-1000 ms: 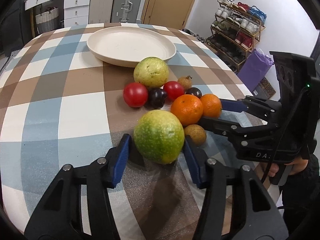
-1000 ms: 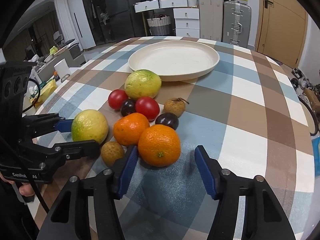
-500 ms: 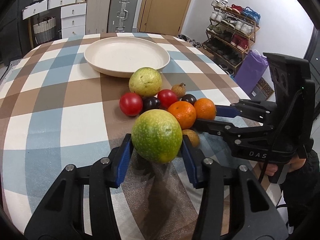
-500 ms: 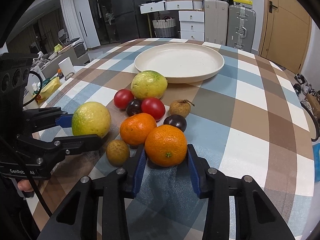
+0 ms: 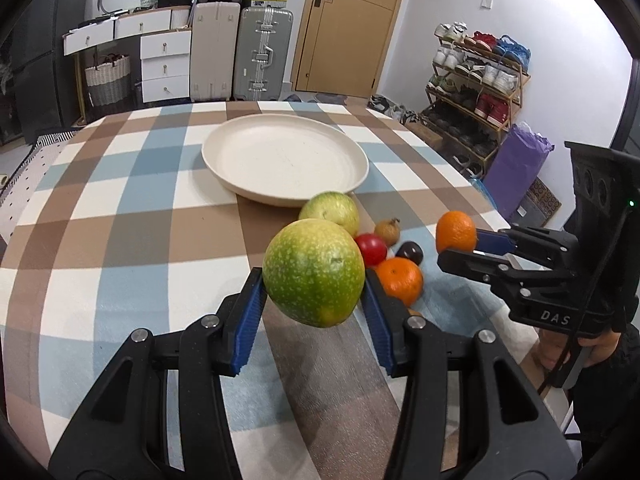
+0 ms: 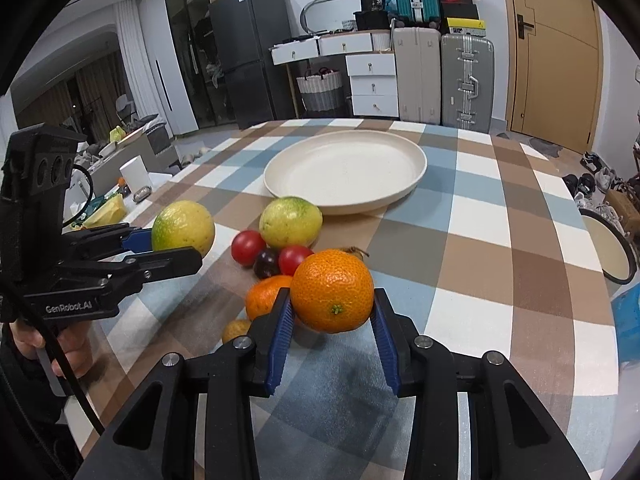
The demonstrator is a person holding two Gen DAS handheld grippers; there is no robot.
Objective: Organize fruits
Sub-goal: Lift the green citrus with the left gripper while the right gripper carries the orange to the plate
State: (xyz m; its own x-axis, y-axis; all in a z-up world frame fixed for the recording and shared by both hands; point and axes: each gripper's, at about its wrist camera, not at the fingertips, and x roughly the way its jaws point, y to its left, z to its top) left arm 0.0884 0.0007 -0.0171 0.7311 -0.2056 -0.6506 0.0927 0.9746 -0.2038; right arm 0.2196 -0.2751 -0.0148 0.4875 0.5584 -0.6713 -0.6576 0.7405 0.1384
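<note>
Cream plate (image 5: 285, 156) beyond clustered fruits (image 5: 384, 248)

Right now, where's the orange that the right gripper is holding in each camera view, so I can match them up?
Left wrist view: the held orange sits at the right, at the tips of the right gripper that enters from the right edge.
Right wrist view: it is low in the centre, clamped between the blue pads.
Shared landmark: the cream plate on the table beyond the fruit pile.

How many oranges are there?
2. One orange is held off the table in the right gripper. The other orange lies on the table just behind it. None seems hidden.
</note>
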